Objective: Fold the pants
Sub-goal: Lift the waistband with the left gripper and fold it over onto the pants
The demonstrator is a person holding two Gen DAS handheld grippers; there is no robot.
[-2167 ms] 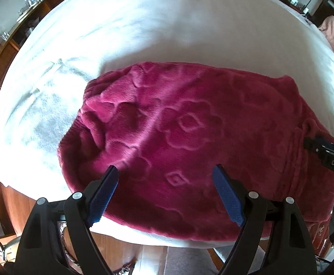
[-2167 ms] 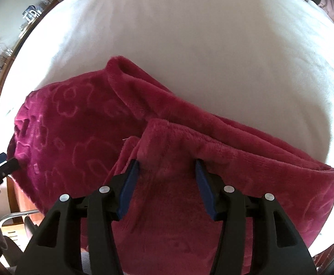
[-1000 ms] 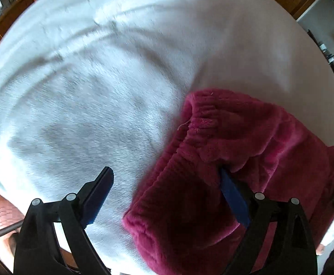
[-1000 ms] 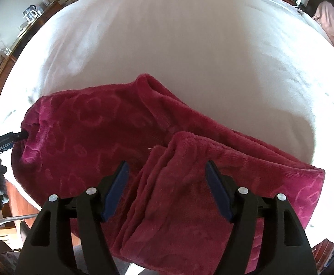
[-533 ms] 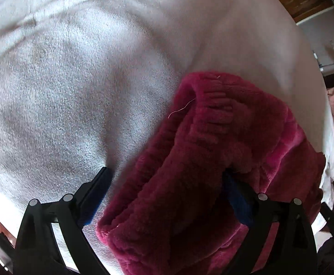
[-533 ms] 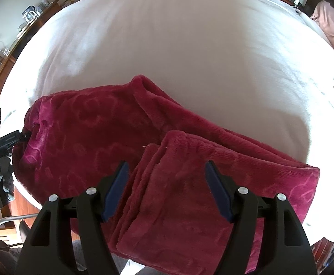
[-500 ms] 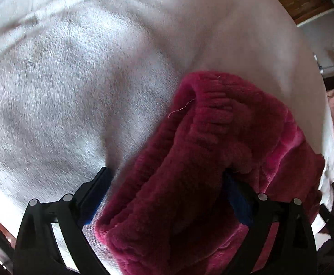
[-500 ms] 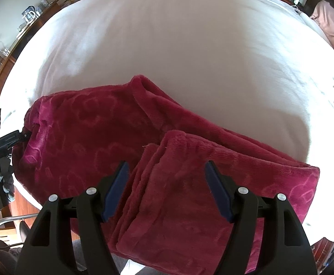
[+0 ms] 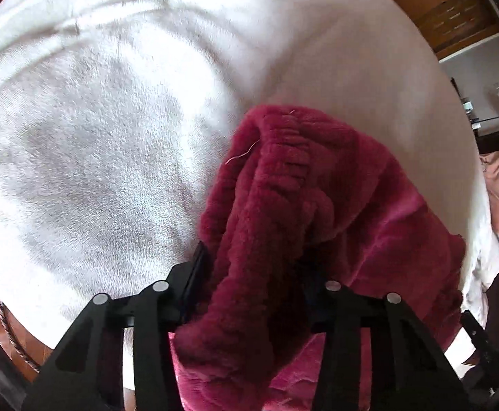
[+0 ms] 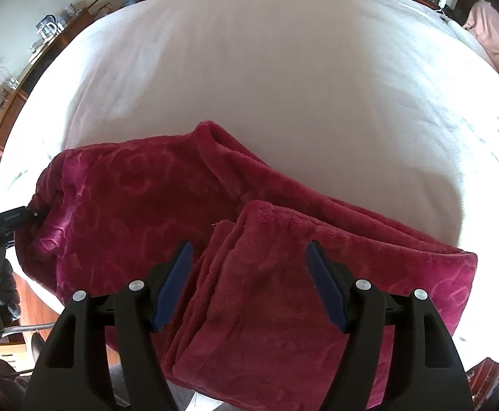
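Your left gripper (image 9: pixel 254 274) is clamping the ribbed waistband of the pants (image 9: pixel 335 212), its two fingers pressing into a thick bunch of the crimson plush from both sides. The blue pads are lying buried in the fabric. The waistband is rising away from the fingers in a rumpled ridge, and a loose pale thread is sticking out near its top. From the right wrist view, that gripper (image 10: pixel 26 217) is showing at the far left end of the pants (image 10: pixel 140 205), biting the cloth where it is gathering into a pucker.

Your right gripper (image 10: pixel 249 284) is standing with its fingers wide apart, blue pads (image 10: pixel 172 287) bare, hovering over the folded-over leg ends; whether the tips are touching the fabric is not clear.

The pants are lying along the near edge of the bed (image 10: pixel 283 68), on its white cover, folded lengthwise with the leg ends doubled back on top at the right.
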